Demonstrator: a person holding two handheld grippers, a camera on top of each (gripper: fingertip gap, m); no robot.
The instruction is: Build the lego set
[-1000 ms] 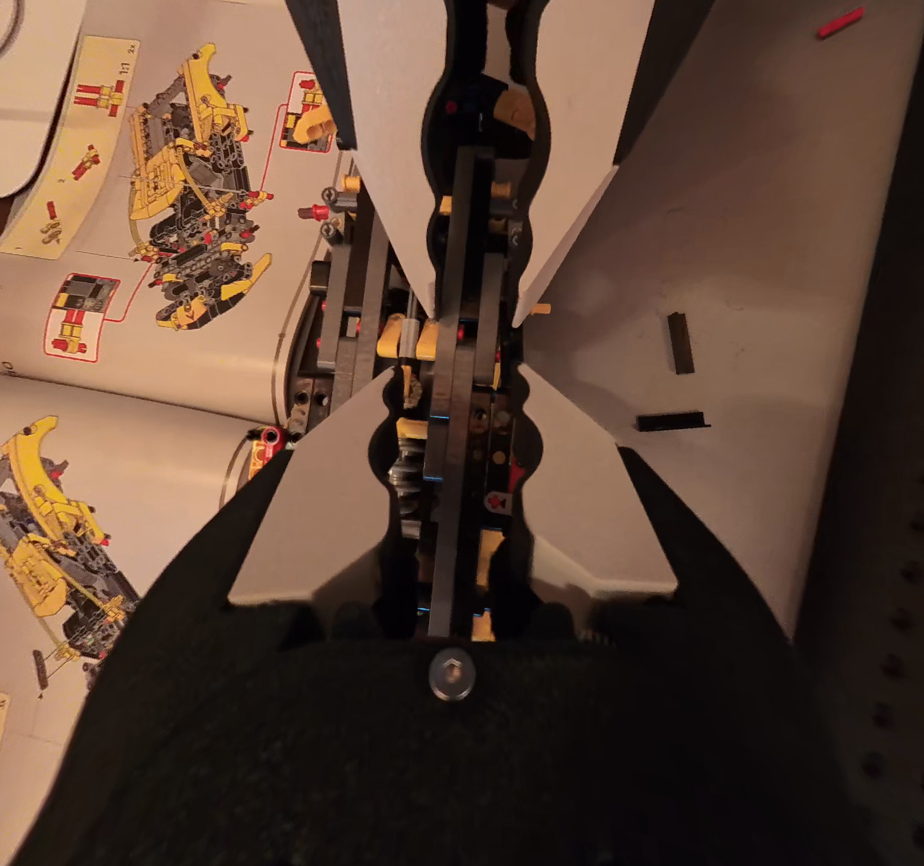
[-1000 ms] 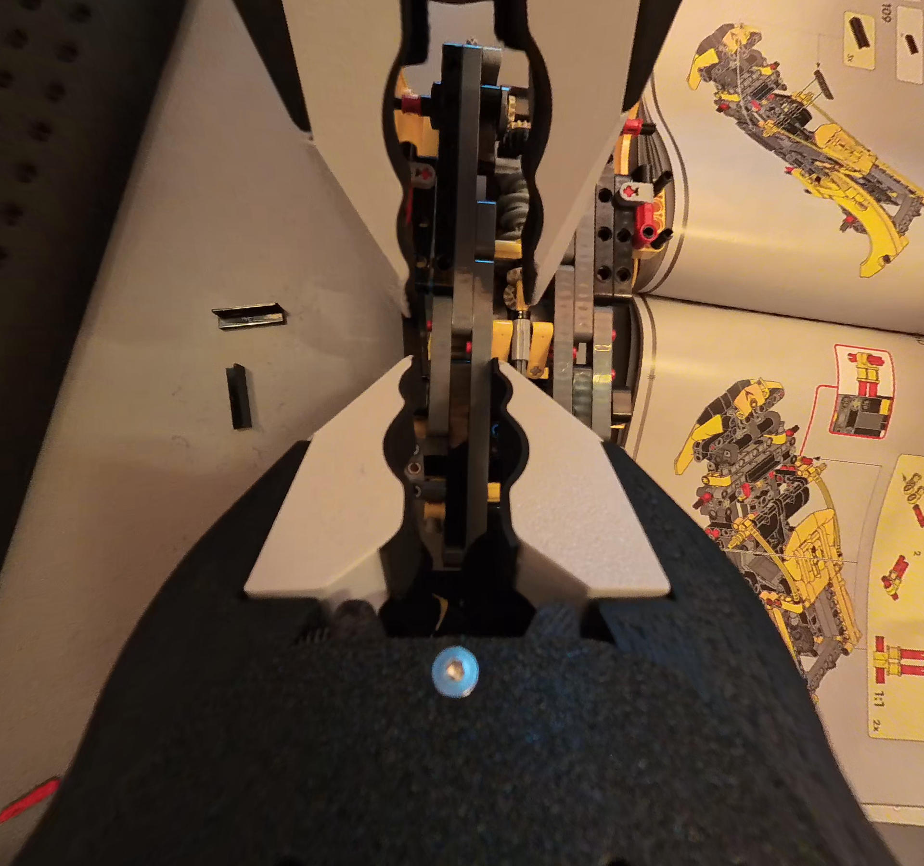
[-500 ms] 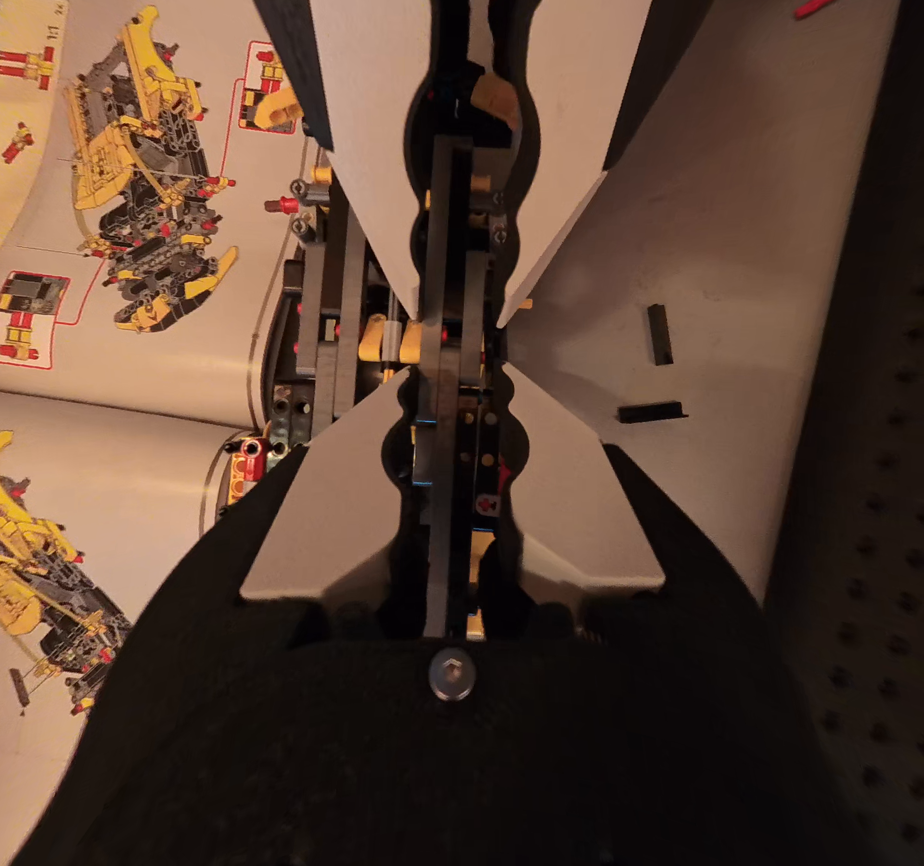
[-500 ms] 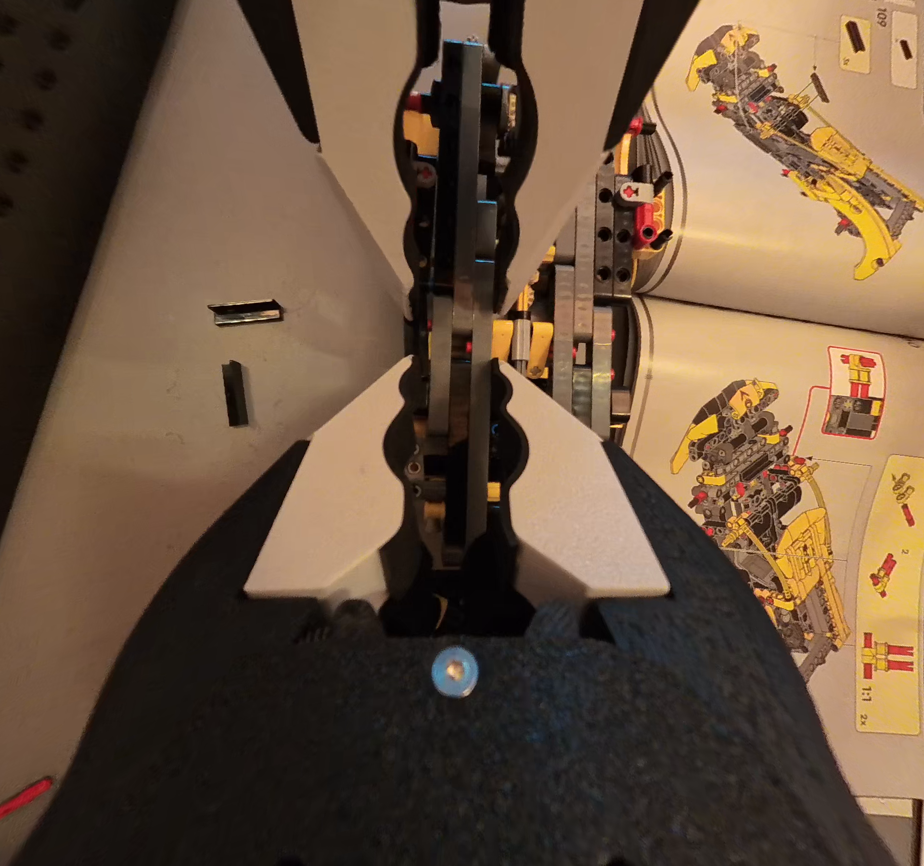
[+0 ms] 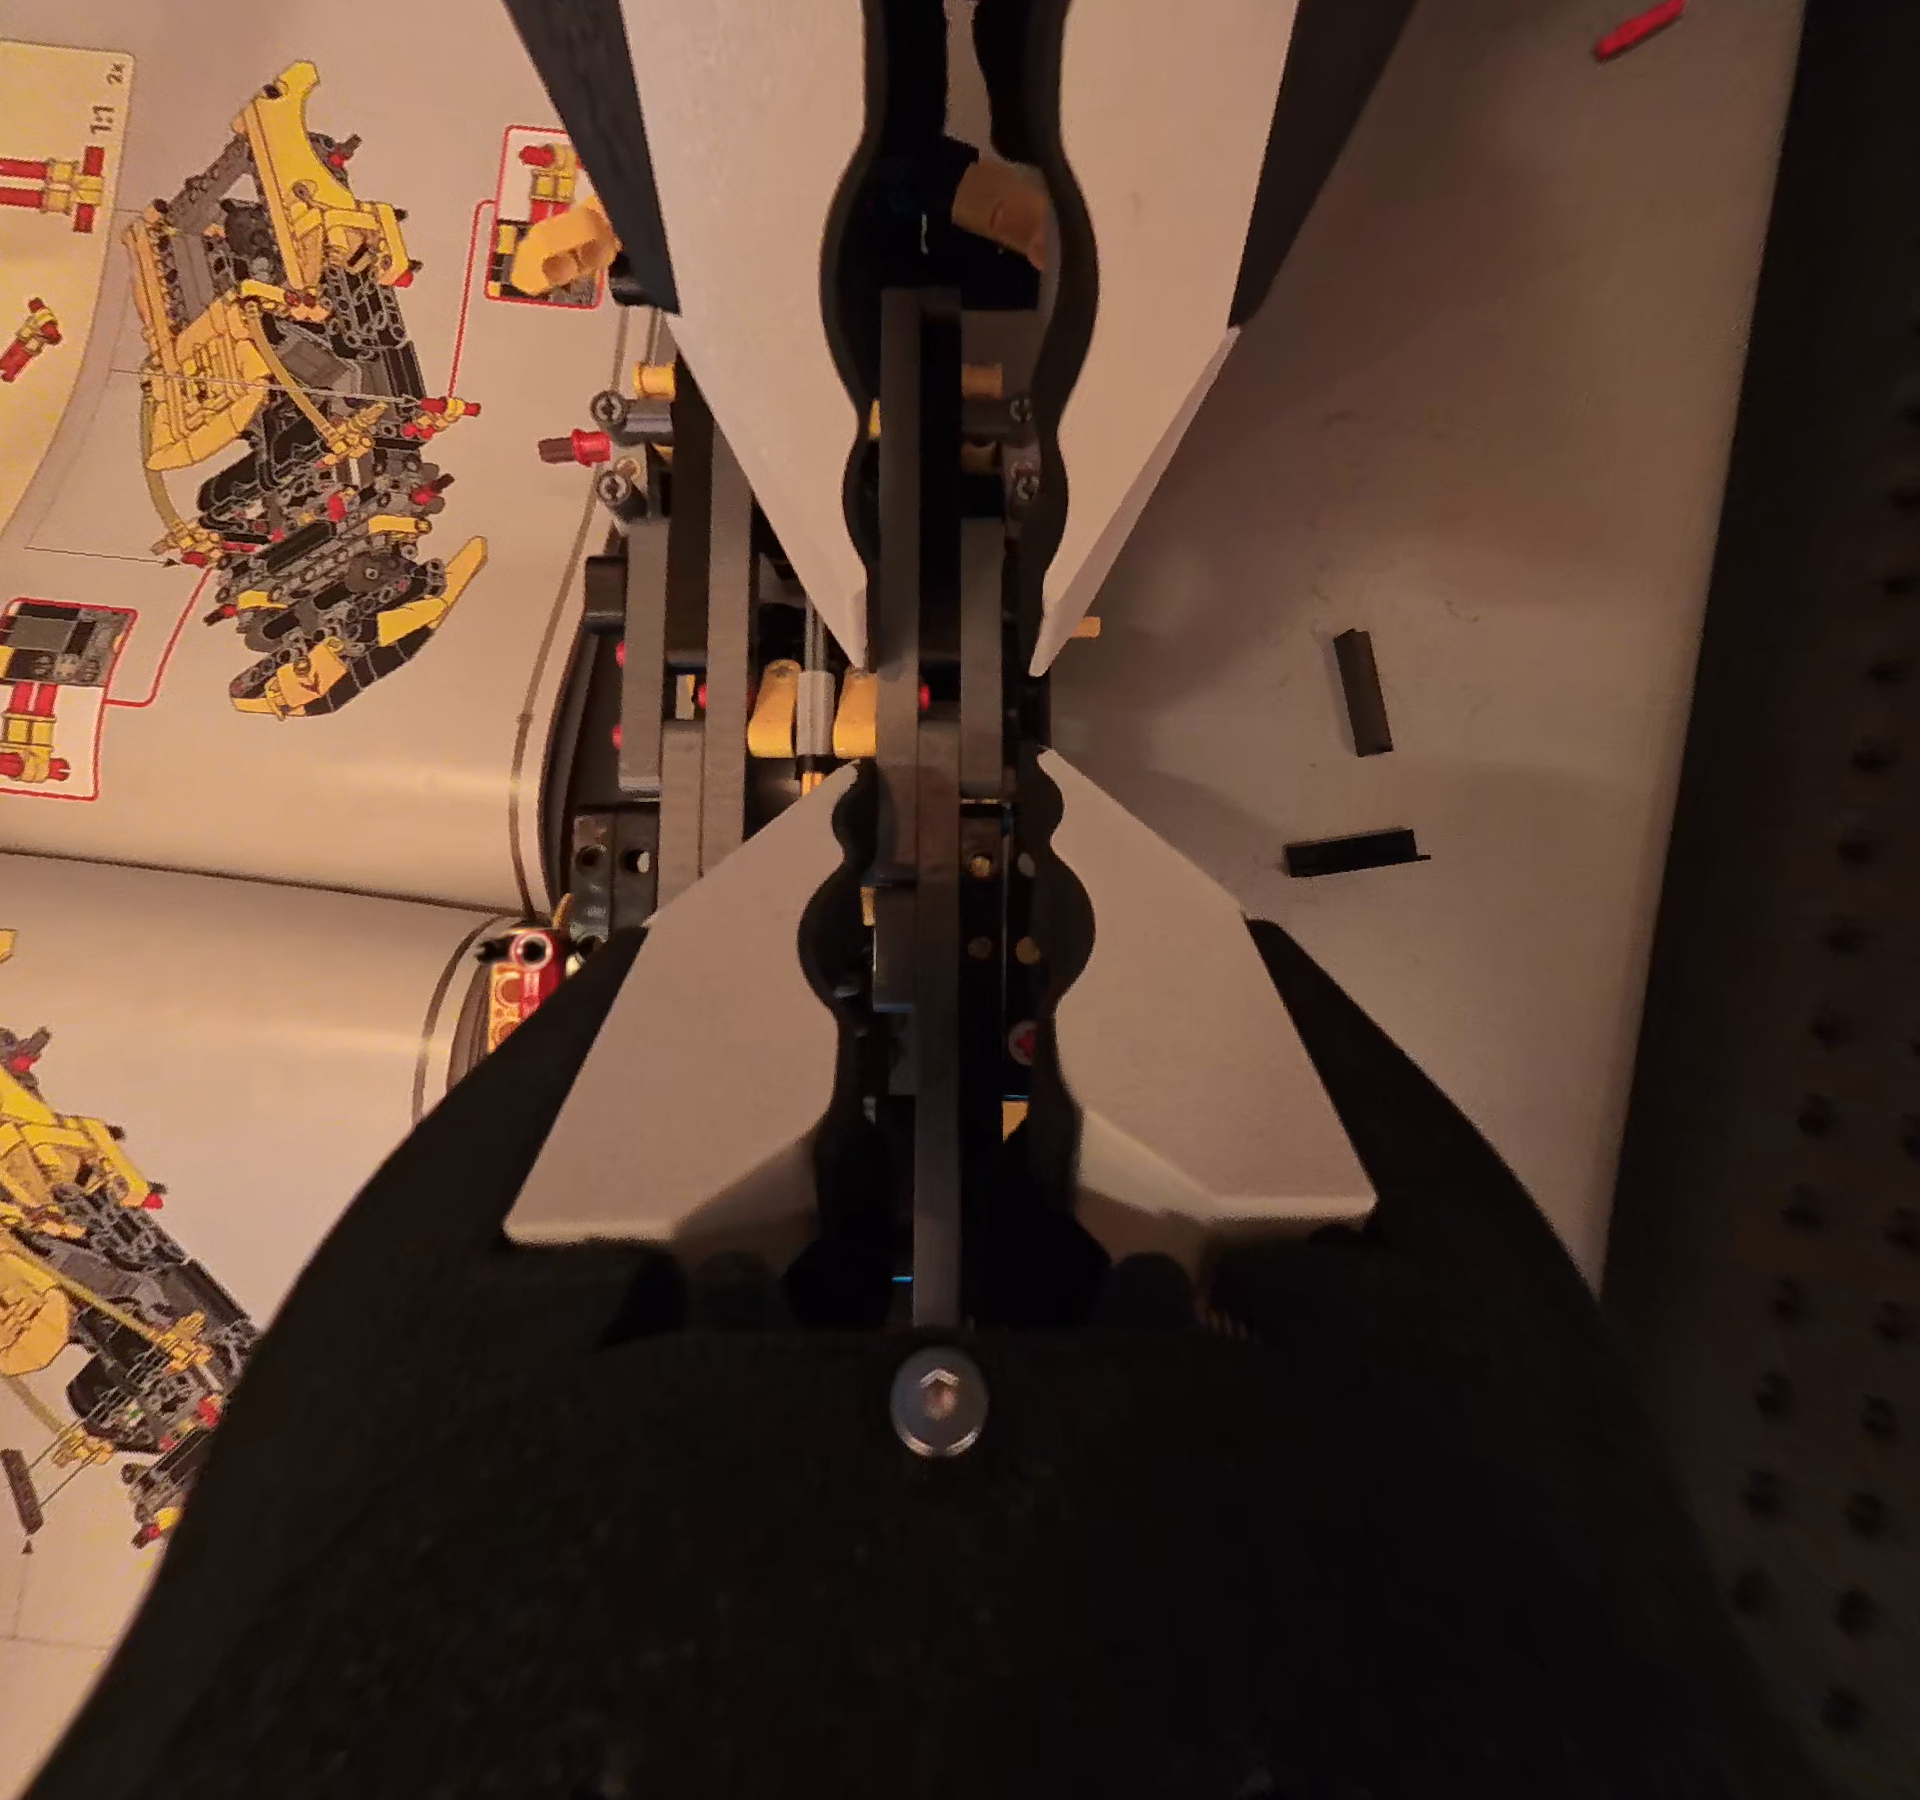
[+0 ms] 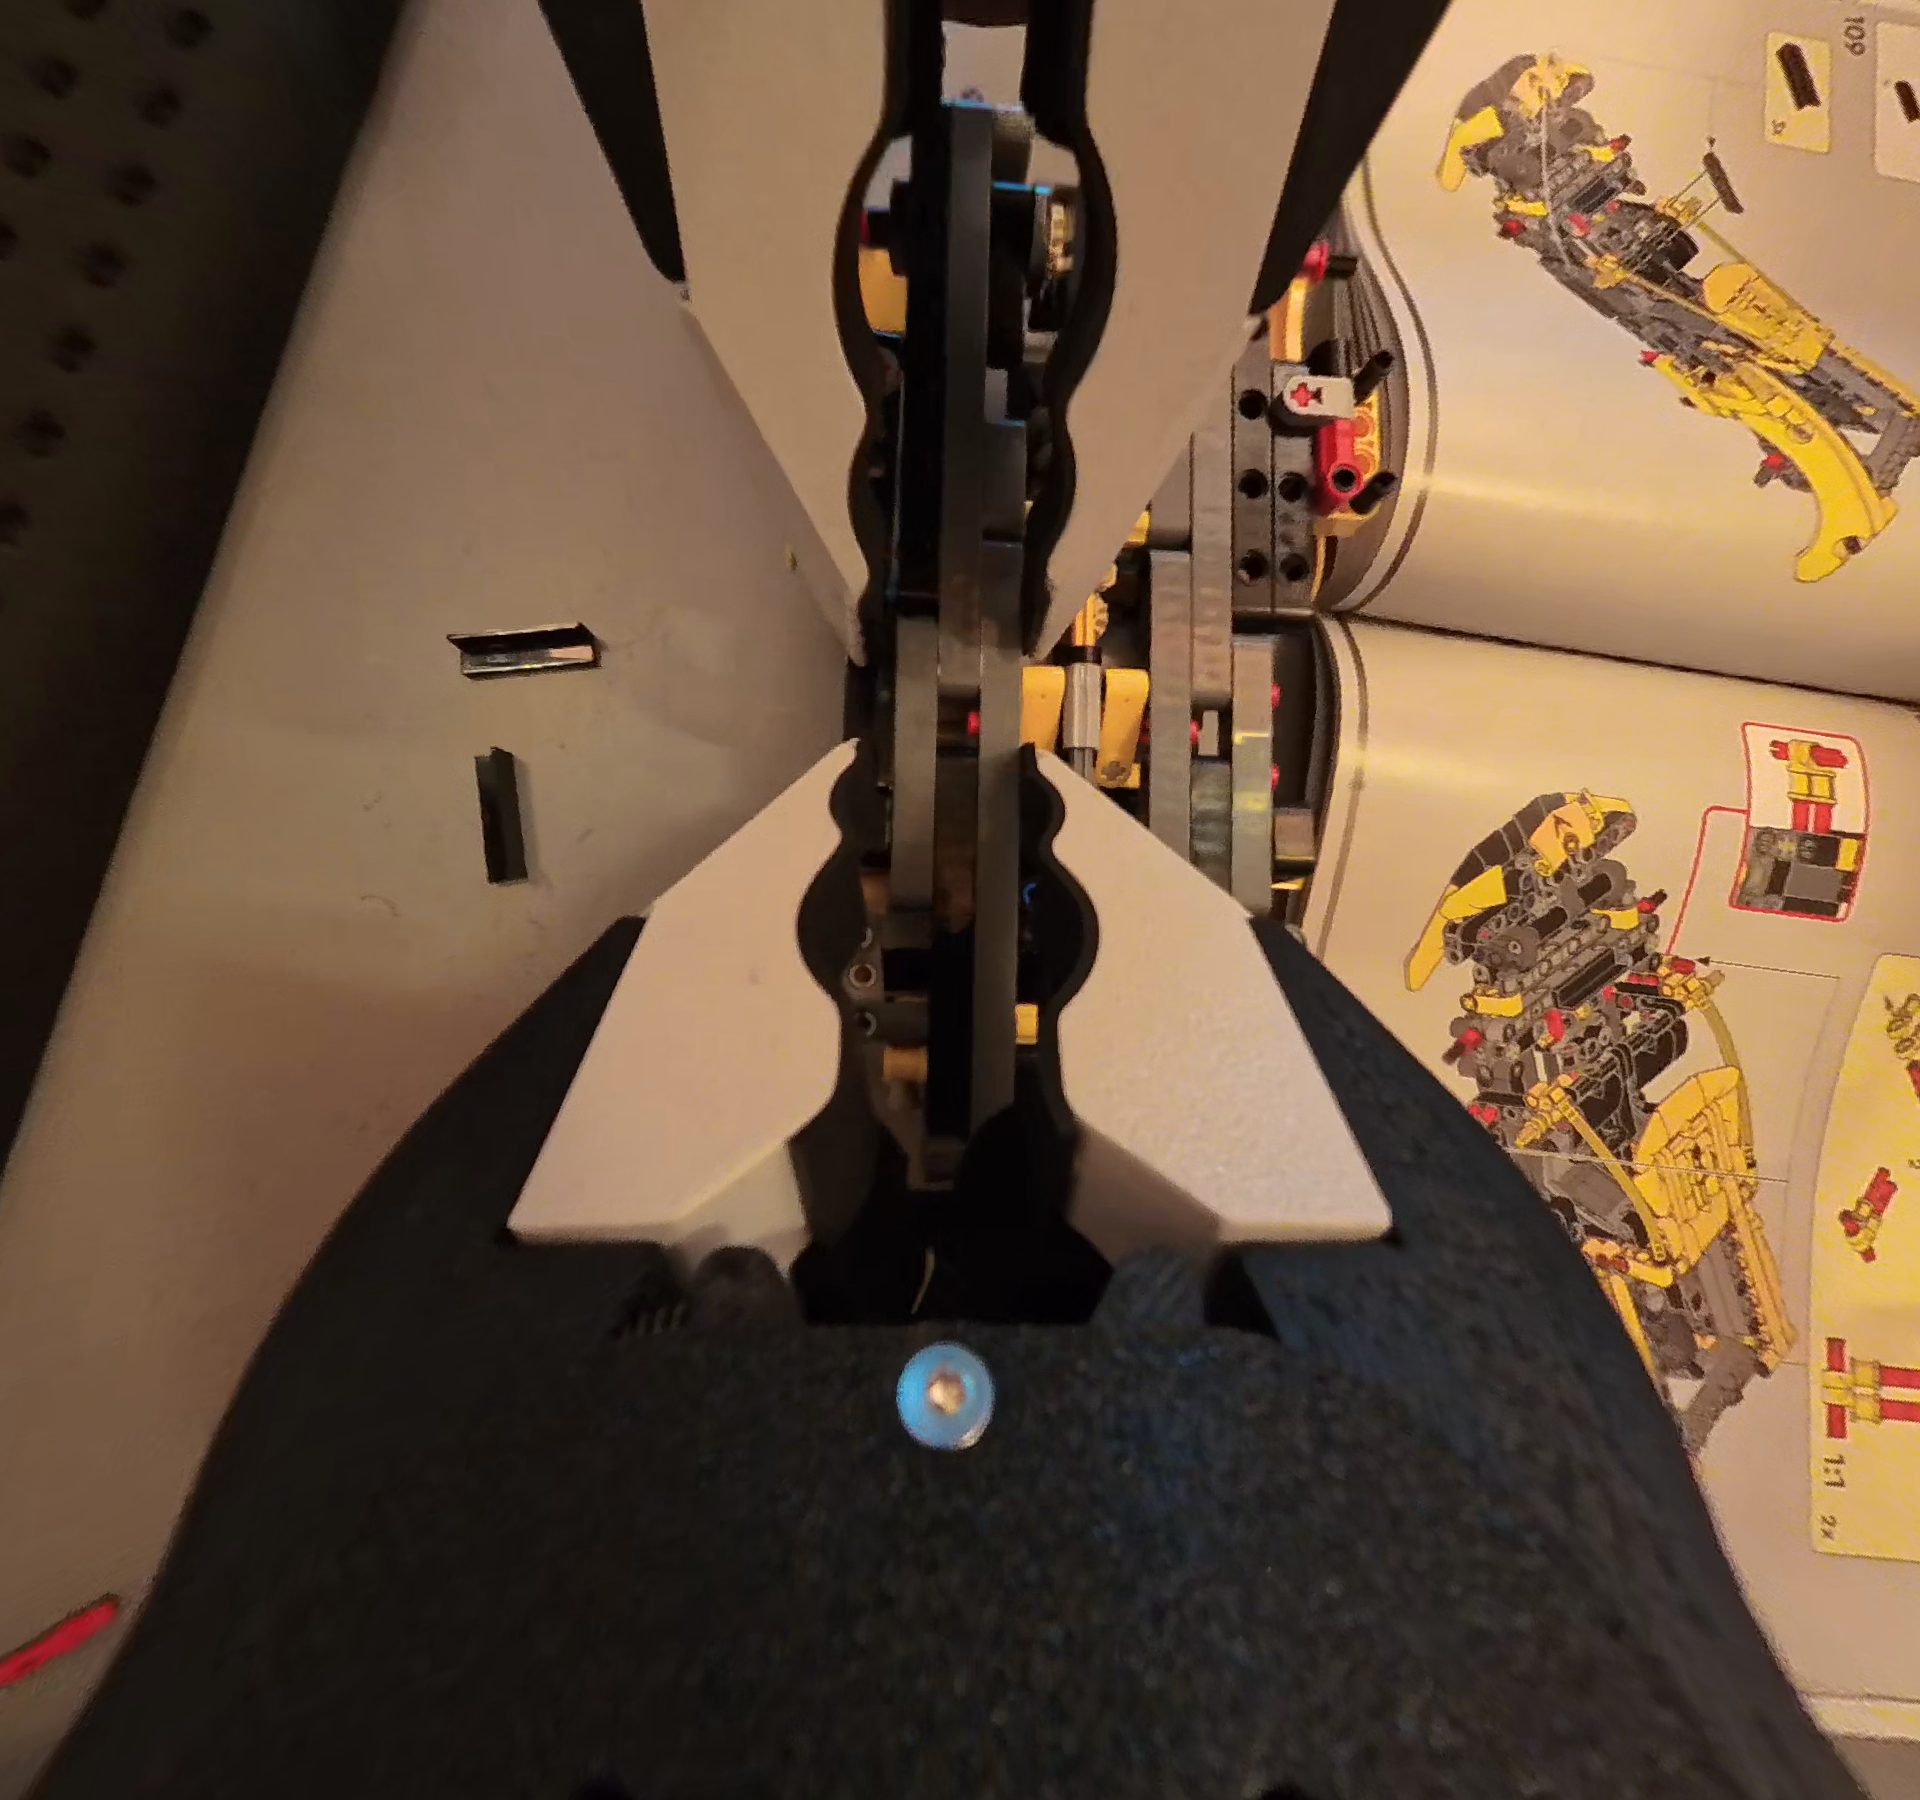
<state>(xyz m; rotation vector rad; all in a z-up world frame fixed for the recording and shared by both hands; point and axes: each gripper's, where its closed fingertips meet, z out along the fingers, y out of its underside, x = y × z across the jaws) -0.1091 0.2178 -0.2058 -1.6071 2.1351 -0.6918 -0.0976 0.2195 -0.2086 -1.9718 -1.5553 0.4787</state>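
Note:
A dark grey, black and yellow lego model (image 5: 920, 503) hangs over the white table, held from both ends. My left gripper (image 5: 948, 761) is shut on a dark grey beam of the model at its near end. My right gripper (image 6: 940, 748) is shut on the same model (image 6: 961, 400) from the opposite end. Each view shows the other gripper's white fingers (image 5: 769, 348) (image 6: 769, 296) closing in from the top, tip to tip with its own. Two small black pieces (image 5: 1361, 690) (image 5: 1351, 857) lie loose on the table; they also show in the right wrist view (image 6: 499, 815) (image 6: 525, 649).
An open instruction booklet (image 5: 260, 400) (image 6: 1610, 711) lies beside and partly under the model. A red pin (image 5: 1640, 25) (image 6: 57, 1636) lies farther off on the table. A dark perforated board (image 5: 1849, 815) (image 6: 83, 192) borders the white table (image 5: 1455, 400). The tips of both grippers are at nearly the same place.
Both grippers keep their hold on the model. The held model and grippers have drifted slightly over the table; the booklet and loose pieces shift a little in the left wrist view.

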